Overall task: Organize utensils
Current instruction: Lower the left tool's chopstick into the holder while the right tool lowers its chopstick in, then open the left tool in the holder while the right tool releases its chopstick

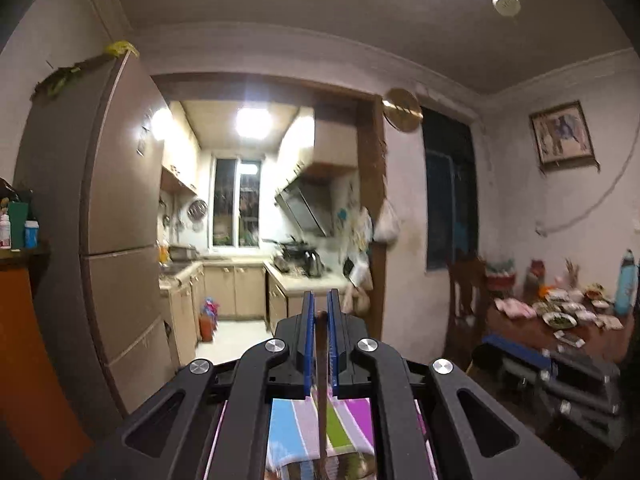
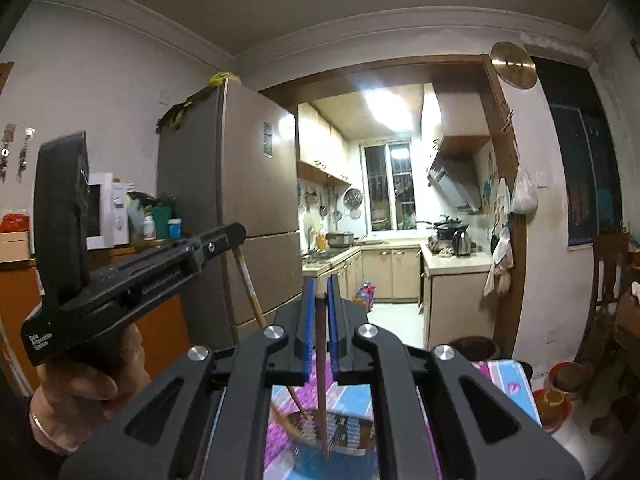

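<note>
On the left gripper (image 2: 224, 240), seen from the right wrist view, we read white print in two places. Near the butt of its body, just above the hand (image 2: 92, 384), a small label runs in three short lines; we make out "Data" on the first and "System" on the last, while the middle word is too blurred for us to be sure of. Along the side of the body a longer white word is printed, but blur keeps us from reading it. We find no other legible text: the sticker on the fridge (image 2: 268, 140), the microwave (image 2: 108, 210) and the bottles (image 2: 150, 227) are too small to read.
</note>
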Motion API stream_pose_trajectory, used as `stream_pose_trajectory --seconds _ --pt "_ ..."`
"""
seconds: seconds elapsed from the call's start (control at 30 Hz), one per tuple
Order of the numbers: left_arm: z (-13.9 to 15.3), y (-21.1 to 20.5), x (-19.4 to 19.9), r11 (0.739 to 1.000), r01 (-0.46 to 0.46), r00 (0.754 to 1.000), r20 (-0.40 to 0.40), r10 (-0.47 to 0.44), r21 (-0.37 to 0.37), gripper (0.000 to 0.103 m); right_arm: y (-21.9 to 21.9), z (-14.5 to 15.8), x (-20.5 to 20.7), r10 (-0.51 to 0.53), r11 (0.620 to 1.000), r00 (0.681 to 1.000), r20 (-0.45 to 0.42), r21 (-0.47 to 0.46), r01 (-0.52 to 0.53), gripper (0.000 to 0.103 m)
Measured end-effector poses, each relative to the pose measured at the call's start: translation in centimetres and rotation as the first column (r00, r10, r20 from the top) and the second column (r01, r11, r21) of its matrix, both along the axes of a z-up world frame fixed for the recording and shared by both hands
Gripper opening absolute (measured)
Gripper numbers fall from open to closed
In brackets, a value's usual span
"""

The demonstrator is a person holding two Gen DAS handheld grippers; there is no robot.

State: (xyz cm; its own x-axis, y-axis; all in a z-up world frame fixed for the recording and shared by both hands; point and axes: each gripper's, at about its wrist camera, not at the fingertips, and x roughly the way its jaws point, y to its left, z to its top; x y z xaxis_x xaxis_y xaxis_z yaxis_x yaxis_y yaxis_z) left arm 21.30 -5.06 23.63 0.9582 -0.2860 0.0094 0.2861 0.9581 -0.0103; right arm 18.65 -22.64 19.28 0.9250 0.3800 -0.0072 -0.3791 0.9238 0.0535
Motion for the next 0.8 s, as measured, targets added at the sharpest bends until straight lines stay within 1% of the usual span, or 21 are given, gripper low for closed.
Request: stream_pose_trajectory --seconds 0.07,0.13,0.2,0.27,0.37,0.53,0.63,0.73,0.77,0.8 --pt "0.0 -0.2 1.4 1.000 -0.008 1.000 0.003 0.008 -0.005 0.008 0.2 -0.6 2.0 -0.014 1.000 1.000 -0.008 0.003 0.014 0.005" --pt "-0.8 -0.6 3.2 1.000 -0.015 1.000 -0.013 0.015 0.002 0.008 0.2 -1.7 3.9 -0.024 1.000 0.999 -0.023 0.015 0.024 0.005" --pt "-2.4 -0.9 4.9 1.000 -0.013 0.999 -0.049 0.014 0.004 0.007 0.2 -2.7 5.2 -0.036 0.999 0.998 -0.043 0.022 0.037 0.005" --pt "-4.0 -0.9 6.2 1.000 -0.011 0.996 -0.090 0.012 0.008 0.007 0.3 -4.5 6.6 -0.046 0.999 0.996 -0.074 0.026 0.048 0.005" --pt "-7.4 -1.1 7.7 0.999 -0.010 0.989 -0.148 0.016 0.038 0.007 0.6 -6.8 8.2 -0.044 0.999 0.991 -0.124 0.025 0.047 0.005" --pt "-11.2 -0.3 9.4 1.000 -0.009 0.970 -0.242 0.016 0.028 0.008 1.2 -9.4 9.7 -0.040 0.999 0.981 -0.190 0.015 0.043 0.005" --pt "-12.7 -0.4 9.7 0.998 -0.026 0.967 -0.253 0.038 0.051 0.008 1.5 -10.2 9.9 -0.040 0.999 0.977 -0.212 0.002 0.042 0.005" --pt "-13.1 -0.4 9.4 0.996 -0.041 0.967 -0.248 0.061 0.082 0.008 1.2 -10.5 9.7 -0.055 0.998 0.975 -0.214 -0.004 0.056 0.006" --pt "-13.0 -0.3 9.2 0.995 -0.046 0.968 -0.242 0.065 0.083 0.008 0.9 -10.4 9.5 -0.057 0.998 0.975 -0.216 0.002 0.059 0.008" --pt "-12.8 -0.2 9.0 0.995 -0.049 0.969 -0.239 0.067 0.082 0.008 0.7 -10.3 9.5 -0.059 0.998 0.975 -0.216 0.008 0.062 0.013"
